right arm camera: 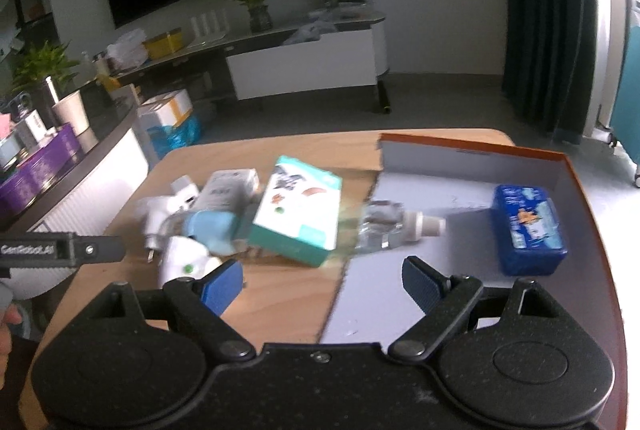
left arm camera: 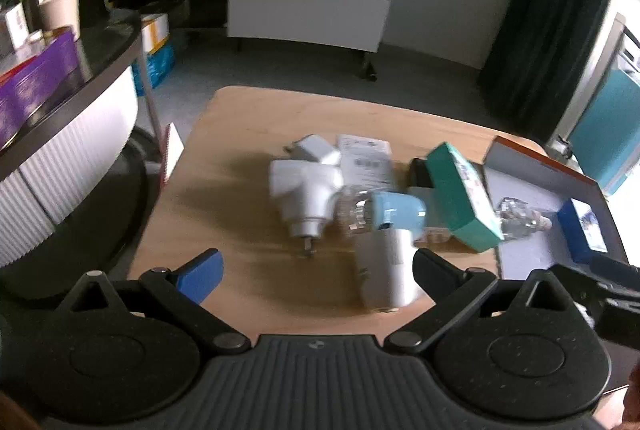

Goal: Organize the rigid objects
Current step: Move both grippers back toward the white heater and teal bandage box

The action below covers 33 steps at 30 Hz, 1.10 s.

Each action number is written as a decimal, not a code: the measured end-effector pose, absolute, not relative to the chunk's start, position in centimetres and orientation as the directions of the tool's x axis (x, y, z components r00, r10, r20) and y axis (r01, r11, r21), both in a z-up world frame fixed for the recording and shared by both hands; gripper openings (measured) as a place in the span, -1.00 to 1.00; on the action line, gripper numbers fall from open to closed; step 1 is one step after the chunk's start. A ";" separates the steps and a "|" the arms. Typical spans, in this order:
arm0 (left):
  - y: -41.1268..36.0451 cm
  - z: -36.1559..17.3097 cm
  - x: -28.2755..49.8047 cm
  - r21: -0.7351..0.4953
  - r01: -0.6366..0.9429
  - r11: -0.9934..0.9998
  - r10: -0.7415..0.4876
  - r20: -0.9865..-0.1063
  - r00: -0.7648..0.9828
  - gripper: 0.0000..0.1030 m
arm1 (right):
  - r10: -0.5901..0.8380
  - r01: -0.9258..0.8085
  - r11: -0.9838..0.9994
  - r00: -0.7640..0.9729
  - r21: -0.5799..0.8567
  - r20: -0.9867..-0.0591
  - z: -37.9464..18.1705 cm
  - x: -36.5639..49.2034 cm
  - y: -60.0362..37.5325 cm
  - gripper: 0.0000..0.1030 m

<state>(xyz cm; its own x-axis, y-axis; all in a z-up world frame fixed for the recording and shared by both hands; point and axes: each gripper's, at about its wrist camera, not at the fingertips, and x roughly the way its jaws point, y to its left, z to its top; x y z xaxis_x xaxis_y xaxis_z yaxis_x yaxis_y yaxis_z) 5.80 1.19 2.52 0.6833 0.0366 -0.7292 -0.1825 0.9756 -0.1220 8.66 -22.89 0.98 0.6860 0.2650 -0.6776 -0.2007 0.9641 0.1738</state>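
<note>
A heap of small items lies on the wooden table (left arm camera: pixel 240 134): white plug adapters (left arm camera: pixel 304 190), a white leaflet box (left arm camera: pixel 366 158), a light-blue and white device (left arm camera: pixel 394 230), a teal box (left arm camera: pixel 460 196) (right arm camera: pixel 298 210) and a clear bottle (right arm camera: pixel 386 226) lying over the tray's edge. A blue box (right arm camera: pixel 528 228) rests inside the orange-rimmed grey tray (right arm camera: pixel 460 170). My left gripper (left arm camera: pixel 316 270) hangs open just before the heap, holding nothing. My right gripper (right arm camera: pixel 322 282) is open too, over the tray's near left edge, empty.
A curved white counter (left arm camera: pixel 68 150) with purple boxes and cups stands left of the table. Behind are a low shelf with plants, a white panel cart (left arm camera: pixel 304 18) and dark curtains (left arm camera: pixel 552 10). The other gripper's black body (right arm camera: pixel 60 250) shows at left in the right wrist view.
</note>
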 end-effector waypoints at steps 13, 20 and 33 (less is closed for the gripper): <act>3.5 1.3 4.7 -0.137 -0.230 0.963 0.052 -0.747 0.662 1.00 | 0.306 -0.254 0.950 0.641 0.182 -0.704 0.5 7.6 -19.2 0.98; 2.5 1.0 5.0 -0.143 -0.201 0.969 0.027 -0.749 0.663 1.00 | 0.301 -0.255 0.951 0.637 0.175 -0.710 0.4 7.3 -18.9 0.98; -0.5 -0.6 6.3 -0.129 -0.132 0.983 -0.015 -0.767 0.641 1.00 | 0.270 -0.213 0.962 0.648 0.172 -0.712 0.3 7.6 -20.1 0.98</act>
<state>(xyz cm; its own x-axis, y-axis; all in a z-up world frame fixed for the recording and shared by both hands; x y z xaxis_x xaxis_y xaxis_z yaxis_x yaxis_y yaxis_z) 6.31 -0.53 -0.60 0.6412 -0.0148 -0.7673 -0.1318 0.9828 -0.1291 7.56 -20.10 0.30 0.6476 0.2705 -0.7124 -0.2126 0.9619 0.1719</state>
